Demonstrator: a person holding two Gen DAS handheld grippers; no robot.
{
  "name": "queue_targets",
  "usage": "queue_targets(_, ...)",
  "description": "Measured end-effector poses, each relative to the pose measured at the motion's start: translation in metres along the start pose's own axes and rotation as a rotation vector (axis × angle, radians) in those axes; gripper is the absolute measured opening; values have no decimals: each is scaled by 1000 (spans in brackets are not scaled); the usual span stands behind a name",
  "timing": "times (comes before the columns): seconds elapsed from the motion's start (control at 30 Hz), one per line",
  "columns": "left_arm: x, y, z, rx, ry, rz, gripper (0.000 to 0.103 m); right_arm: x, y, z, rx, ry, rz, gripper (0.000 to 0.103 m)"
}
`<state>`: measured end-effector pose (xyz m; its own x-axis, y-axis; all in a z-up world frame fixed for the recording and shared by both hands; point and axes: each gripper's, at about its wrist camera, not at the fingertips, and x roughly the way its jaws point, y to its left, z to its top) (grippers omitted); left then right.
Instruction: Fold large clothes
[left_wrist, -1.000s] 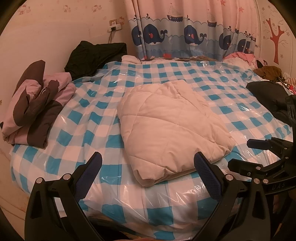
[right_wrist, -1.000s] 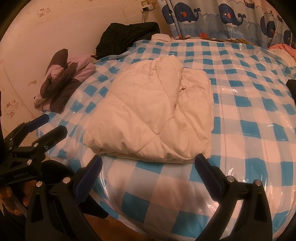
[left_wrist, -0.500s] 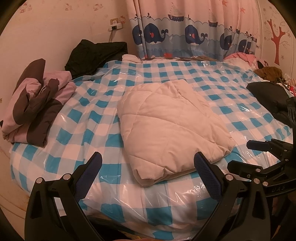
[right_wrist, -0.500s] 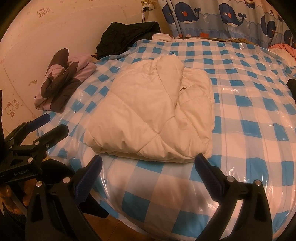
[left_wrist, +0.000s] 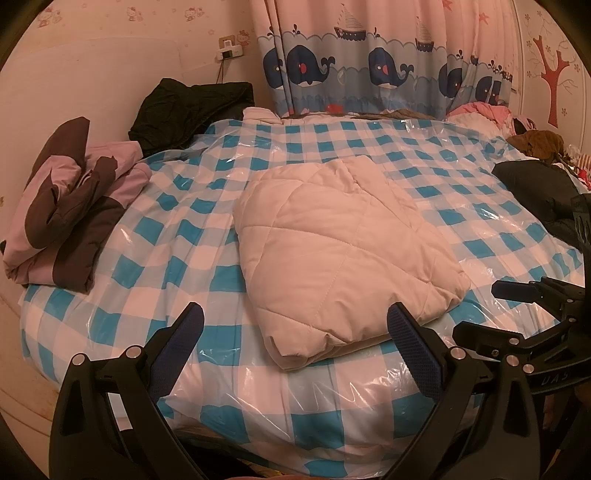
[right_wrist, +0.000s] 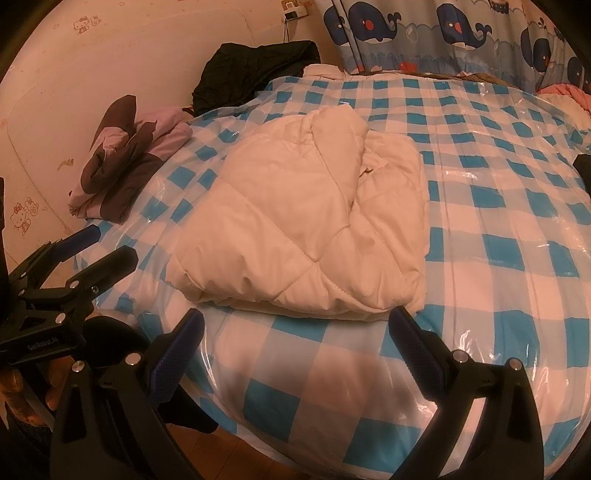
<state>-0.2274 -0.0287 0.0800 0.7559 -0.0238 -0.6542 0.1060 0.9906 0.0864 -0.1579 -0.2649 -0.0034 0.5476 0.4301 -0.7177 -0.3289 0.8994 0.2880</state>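
A cream quilted padded jacket (left_wrist: 343, 251) lies folded into a thick bundle in the middle of the bed (left_wrist: 177, 236), which has a blue-and-white check cover under clear plastic. In the right wrist view the same jacket (right_wrist: 306, 232) shows a sleeve laid over its top. My left gripper (left_wrist: 295, 332) is open just short of the bundle's near edge, holding nothing. My right gripper (right_wrist: 295, 332) is also open and empty, near the jacket's front edge. Each gripper appears in the other's view: the right gripper (left_wrist: 517, 314) and the left gripper (right_wrist: 74, 266).
A pink and brown garment (left_wrist: 70, 206) lies crumpled at the bed's left edge. Black clothing (left_wrist: 188, 107) is heaped at the far left corner, another dark garment (left_wrist: 535, 192) at the right. A whale-print curtain (left_wrist: 369, 66) hangs behind the bed.
Both views have shifted very slightly; the jacket lies unchanged and both grippers stay open.
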Motion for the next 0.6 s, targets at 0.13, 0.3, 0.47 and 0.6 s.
queue_targets(0.13,0,0,0,0,0,0,96,0,-1,1,0,0,0,96)
queue_targets(0.3,0,-1,0,4,-2,7,96,1,0,-1,2,1,1,96)
queue_targets(0.47,2,1,-1,5,-2,5,96,1,1,-2,1,1,1,96)
queue_targets(0.6,3,2,-2,5,0,4,96,1,-1,0,1,3,3,96)
